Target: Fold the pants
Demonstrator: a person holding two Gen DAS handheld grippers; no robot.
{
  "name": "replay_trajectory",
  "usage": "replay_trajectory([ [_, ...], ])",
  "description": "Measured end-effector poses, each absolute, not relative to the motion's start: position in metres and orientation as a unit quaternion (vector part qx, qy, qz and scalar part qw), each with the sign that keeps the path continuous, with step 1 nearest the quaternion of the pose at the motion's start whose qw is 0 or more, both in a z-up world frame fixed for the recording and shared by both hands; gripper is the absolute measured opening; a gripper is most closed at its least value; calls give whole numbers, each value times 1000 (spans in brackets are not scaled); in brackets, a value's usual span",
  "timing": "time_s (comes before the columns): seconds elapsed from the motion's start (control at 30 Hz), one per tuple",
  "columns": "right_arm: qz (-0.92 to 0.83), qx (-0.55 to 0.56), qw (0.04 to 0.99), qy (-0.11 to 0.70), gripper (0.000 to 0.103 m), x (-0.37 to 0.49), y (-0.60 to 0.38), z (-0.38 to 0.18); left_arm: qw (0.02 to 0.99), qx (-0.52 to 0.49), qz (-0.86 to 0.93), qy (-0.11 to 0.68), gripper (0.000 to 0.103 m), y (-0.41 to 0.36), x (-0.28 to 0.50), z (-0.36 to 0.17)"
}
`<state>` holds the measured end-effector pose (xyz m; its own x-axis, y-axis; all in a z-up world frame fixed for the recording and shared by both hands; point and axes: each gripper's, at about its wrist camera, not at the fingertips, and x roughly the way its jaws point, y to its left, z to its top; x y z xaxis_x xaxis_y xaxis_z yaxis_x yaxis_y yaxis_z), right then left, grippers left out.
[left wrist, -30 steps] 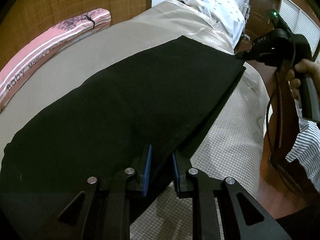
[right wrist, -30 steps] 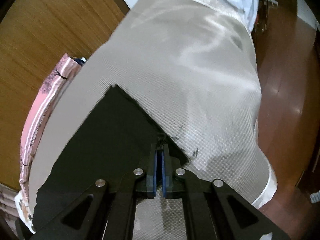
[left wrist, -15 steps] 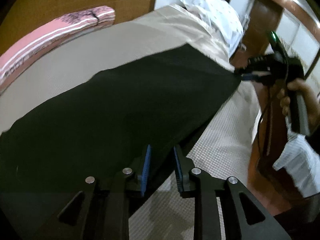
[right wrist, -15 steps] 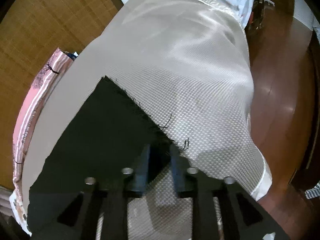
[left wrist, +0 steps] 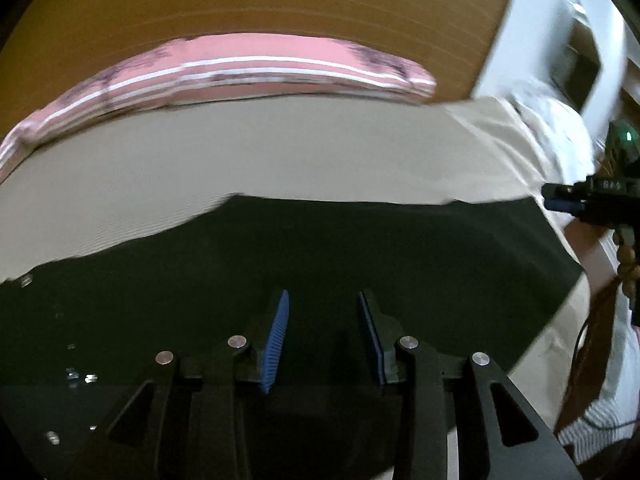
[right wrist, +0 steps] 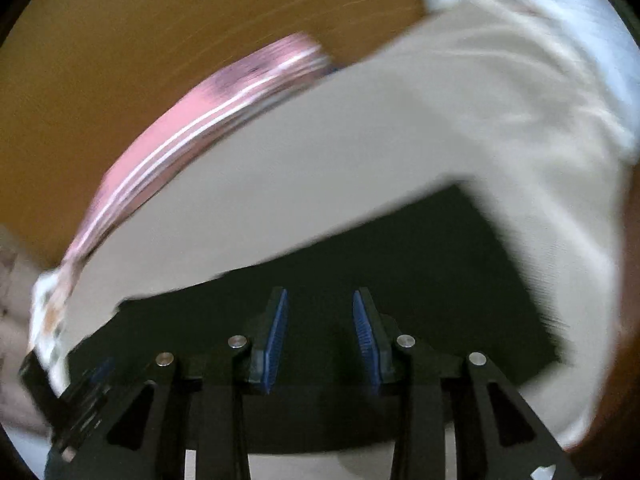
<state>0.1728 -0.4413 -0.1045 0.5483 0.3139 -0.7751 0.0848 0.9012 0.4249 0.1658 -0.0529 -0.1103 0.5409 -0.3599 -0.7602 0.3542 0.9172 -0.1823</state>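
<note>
Leftmost across the bed lay the long pink striped pillow (left wrist: 224, 72) against the wooden headboard (left wrist: 256, 4), with the beige bedspread (left wrist: 280, 152) beneath it. Nearer the cameras, the black pants (left wrist: 360, 248) lay flat on that bedspread as a long dark band, apparently doubled leg over leg, though the fabric was too dark to show its layers. At the lower centre of the left wrist view, the left gripper (left wrist: 324, 336) stood over the cloth with its blue pads apart and its jaws opening; nothing was pinched between them, only the pants lying underneath. At the right edge of that view, the right gripper (left wrist: 560, 202) hovered at the far end of the band. In its own, heavily blurred view, the right gripper (right wrist: 320, 336) likewise showed a narrow gap between its pads, with no cloth caught in it. Judged from this, one fold had been laid and released, and the hands were between grasps. The next move probably called for gripping one short end and carrying it over toward the other.
</note>
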Motion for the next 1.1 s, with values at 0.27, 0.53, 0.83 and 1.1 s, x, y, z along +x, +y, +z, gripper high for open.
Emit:
replay_trajectory([
  [0.27,260,126,796,531,33,272,-266,-115,872,-26,-166,460,37,-17,165,-140],
  [0.53,341,71,724,596,37,316,-154,-153,875,-47,-176,449,37,-3,151,-143],
  [0.83,366,-13,746,556,8,309,-114,-129,871,-60,-192,449,37,9,146,-140],
  [1.1,317,-27,779,540,5,332,-112,-156,875,-44,-187,444,37,8,146,-138],
])
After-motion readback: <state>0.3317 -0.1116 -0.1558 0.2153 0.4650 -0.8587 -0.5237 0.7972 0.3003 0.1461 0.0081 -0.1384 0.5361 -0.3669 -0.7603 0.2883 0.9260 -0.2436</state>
